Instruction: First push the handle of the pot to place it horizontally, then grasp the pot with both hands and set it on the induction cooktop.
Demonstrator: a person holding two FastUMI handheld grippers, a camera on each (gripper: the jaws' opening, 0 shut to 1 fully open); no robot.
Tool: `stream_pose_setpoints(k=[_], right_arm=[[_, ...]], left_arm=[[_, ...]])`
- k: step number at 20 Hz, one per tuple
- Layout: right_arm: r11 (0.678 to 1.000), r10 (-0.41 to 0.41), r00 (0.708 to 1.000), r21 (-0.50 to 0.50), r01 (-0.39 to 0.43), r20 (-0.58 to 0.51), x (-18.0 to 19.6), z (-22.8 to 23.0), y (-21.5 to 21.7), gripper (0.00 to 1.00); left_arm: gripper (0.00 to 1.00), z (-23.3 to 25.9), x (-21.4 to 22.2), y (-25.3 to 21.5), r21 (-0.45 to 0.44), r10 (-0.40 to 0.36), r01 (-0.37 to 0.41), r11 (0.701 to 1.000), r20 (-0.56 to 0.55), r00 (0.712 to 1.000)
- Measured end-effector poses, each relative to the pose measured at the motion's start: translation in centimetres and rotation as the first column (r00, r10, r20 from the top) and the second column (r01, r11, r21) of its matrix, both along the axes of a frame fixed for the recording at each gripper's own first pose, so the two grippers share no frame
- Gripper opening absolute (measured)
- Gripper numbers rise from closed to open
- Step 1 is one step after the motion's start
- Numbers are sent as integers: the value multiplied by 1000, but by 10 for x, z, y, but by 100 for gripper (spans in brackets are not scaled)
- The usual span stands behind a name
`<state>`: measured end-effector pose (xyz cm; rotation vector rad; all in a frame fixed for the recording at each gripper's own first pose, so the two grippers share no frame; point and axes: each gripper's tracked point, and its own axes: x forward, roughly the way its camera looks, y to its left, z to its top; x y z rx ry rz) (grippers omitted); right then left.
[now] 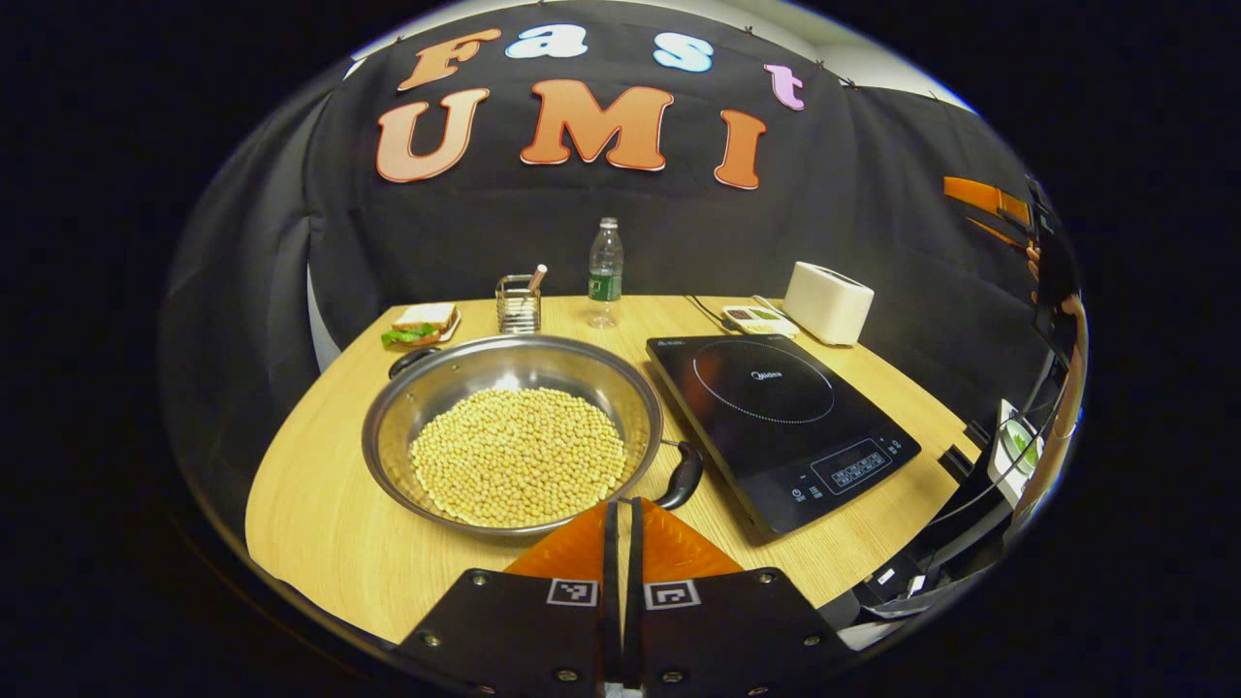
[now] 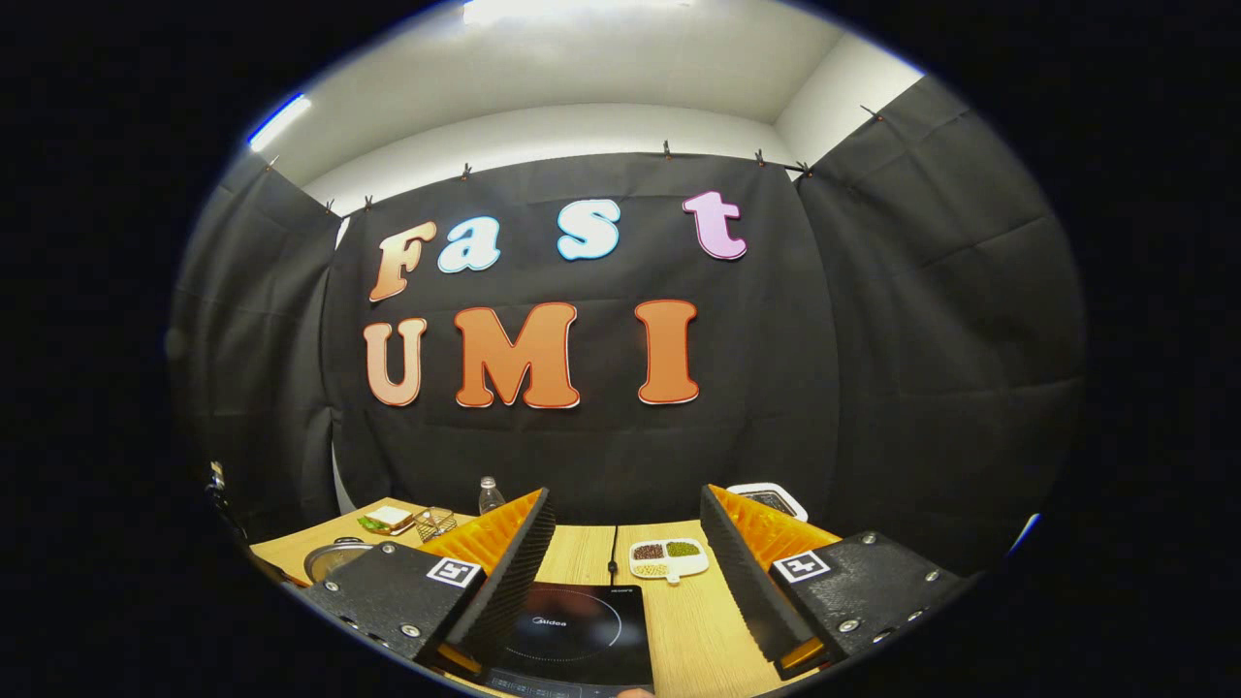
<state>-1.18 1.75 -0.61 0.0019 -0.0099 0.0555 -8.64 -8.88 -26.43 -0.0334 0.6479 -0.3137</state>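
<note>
Wooden table [image 1: 320, 523] against the black cloth wall. Left gripper view: left gripper [image 1: 621, 543] at 6 o'clock, fingers pressed together, nothing between them, tips just short of the pot's near rim. Pot [image 1: 514, 431] at centre, steel, holding pale beans [image 1: 519, 454]. One dark handle [image 1: 682, 473] at the pot's 4 o'clock, the other at its 10 o'clock. Induction cooktop [image 1: 780, 427] just beside the pot at 3 o'clock. Far edge: sandwich [image 1: 422, 323] at 11 o'clock, wire holder [image 1: 518, 302], water bottle [image 1: 605, 271] at 12 o'clock, toaster [image 1: 827, 301] at 1 o'clock.

Right gripper view: right gripper [image 2: 625, 562] at 6 o'clock, fingers spread wide, empty, over the induction cooktop [image 2: 577, 630]. Pot [image 2: 332, 557] at 8 o'clock, partly hidden. Divided dish [image 2: 669, 557] between the fingers, farther off.
</note>
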Motion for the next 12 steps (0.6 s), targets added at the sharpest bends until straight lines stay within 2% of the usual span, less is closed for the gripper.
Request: stream_pose_setpoints(k=[1, 3, 4, 5, 6, 7, 8, 9, 12], right_arm=[[1000, 2, 1000, 0, -2, -3, 0, -1, 1, 94], [1000, 2, 1000, -3, -2, -8, 2, -4, 1, 94], [1000, 2, 1000, -4, -2, -11, 3, -6, 1, 99], [1000, 2, 1000, -3, -2, -12, 3, -6, 1, 94], [1000, 3, 1000, -2, -3, -15, 4, -7, 1, 94], [1000, 3, 1000, -1, -3, -17, 4, -8, 1, 99], [1000, 2, 1000, -1, -2, -19, 5, -9, 0, 99], [1000, 0, 1000, -2, 0, -20, 5, -10, 0, 94], [1000, -2, 1000, -1, 2, -28, 8, -13, 0, 94]], left_arm=[[3, -5, -1, -2, 1, -5, 5, 1000, -10, 1000], [2, -13, -1, -2, 12, -10, 10, 1000, -24, 1000], [3, -17, -1, -2, 14, -10, 10, 1000, -30, 1000], [3, -22, 0, -2, 14, -12, 13, 1000, -36, 999], [3, -25, 1, -3, 13, -11, 12, 1000, -46, 999], [2, -28, 1, -4, 14, -12, 13, 1000, -52, 999], [3, -31, 2, -4, 15, -13, 13, 1000, -59, 998], [3, -35, 4, -5, 15, -14, 15, 1000, -64, 998], [3, -43, 9, -5, 20, -13, 15, 1000, -80, 997]])
